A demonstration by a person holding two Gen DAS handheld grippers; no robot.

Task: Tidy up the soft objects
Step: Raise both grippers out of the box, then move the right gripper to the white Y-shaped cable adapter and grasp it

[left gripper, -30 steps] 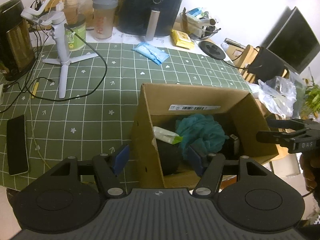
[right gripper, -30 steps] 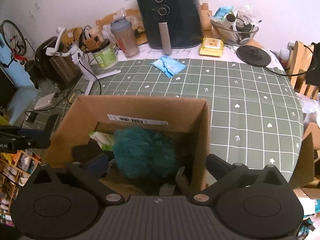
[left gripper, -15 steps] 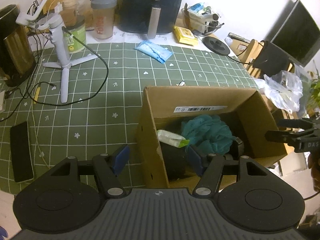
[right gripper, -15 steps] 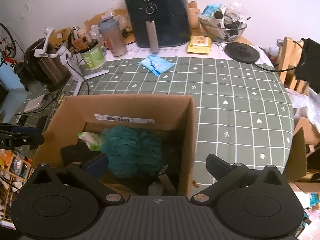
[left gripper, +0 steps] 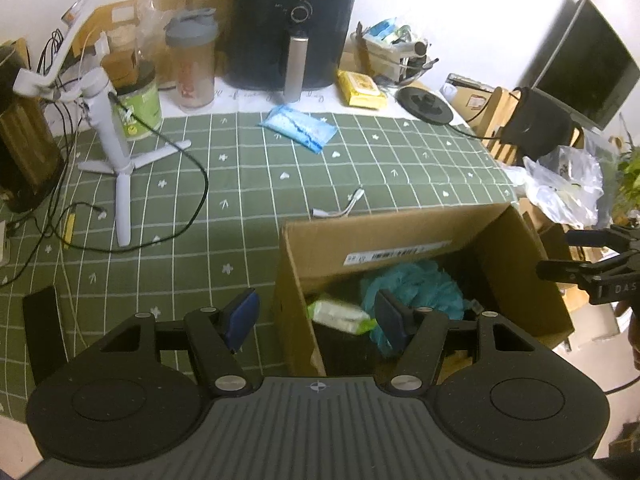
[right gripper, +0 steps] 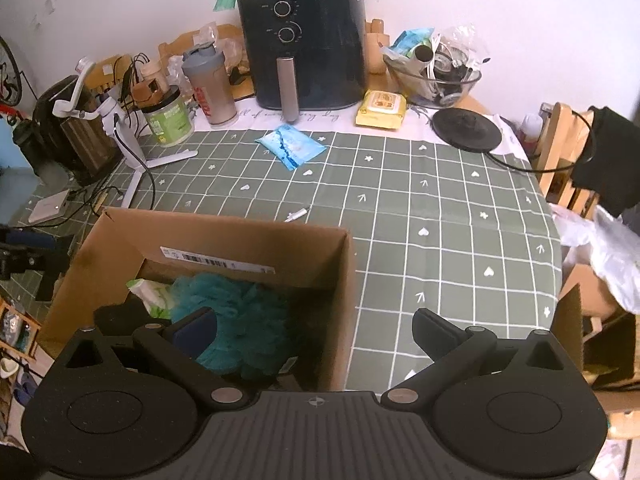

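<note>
Down low, the left gripper (left gripper: pixel 318 314) hangs with its jaws spread wide and nothing between them, straddling the near left wall of the cardboard box (left gripper: pixel 404 236): one blue-padded finger is outside over the green checked tablecloth (left gripper: pixel 248 184), the other over the box's inside. The right gripper (right gripper: pixel 314 330) is spread wide too and empty, astride the box's right wall (right gripper: pixel 344 280), its left finger above the box contents, its right finger over the cloth.

Inside the box, the teal bath pouf (right gripper: pixel 240 320) sits near the middle, bunched up and fluffy. Just to its left lies a white wipes pack with a green edge (left gripper: pixel 340 314), resting on something dark that I can't make out. A white barcode label (right gripper: pixel 218 262) runs along the far inner wall.

Just beyond the box, a small white object with a thin stem (right gripper: pixel 297 214) lies on the cloth. Farther out, a light blue packet (right gripper: pixel 290 146) rests alone on the checks. On the left, a white tripod stand (left gripper: pixel 114 152) with a black cable (left gripper: pixel 192 168) trailing from it.

At the back edge: a yellow wipes pack (right gripper: pixel 382 109), a shaker bottle with a grey lid (right gripper: pixel 210 88), a green-labelled jar (right gripper: pixel 166 118), a black round base with its cord (right gripper: pixel 466 128), a glass bowl of clutter (right gripper: pixel 434 76), and the black air fryer (right gripper: pixel 306 44) against the wall.
</note>
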